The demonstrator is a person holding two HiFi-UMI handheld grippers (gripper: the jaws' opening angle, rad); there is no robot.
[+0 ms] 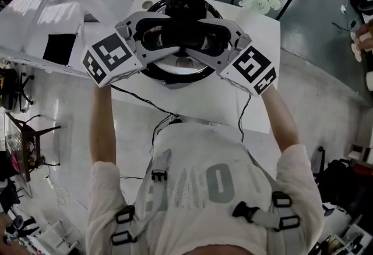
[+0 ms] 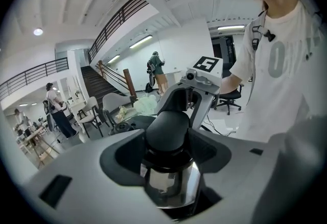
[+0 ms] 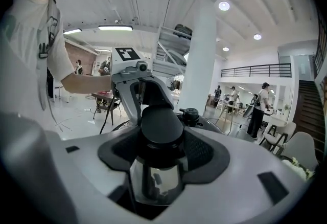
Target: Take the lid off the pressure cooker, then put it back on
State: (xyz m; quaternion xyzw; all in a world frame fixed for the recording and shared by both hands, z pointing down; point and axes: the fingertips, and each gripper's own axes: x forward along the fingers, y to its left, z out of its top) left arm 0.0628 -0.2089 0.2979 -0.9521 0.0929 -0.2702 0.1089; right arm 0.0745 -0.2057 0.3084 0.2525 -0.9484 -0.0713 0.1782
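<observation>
Head view shows left tool [image 1: 154,39] and right tool [image 1: 219,42] each clamped on an end of the black handle [image 2: 168,131], holding the lid [image 1: 182,67] over the white surface [image 1: 259,32], tools covering its middle, anything beneath hidden.
</observation>
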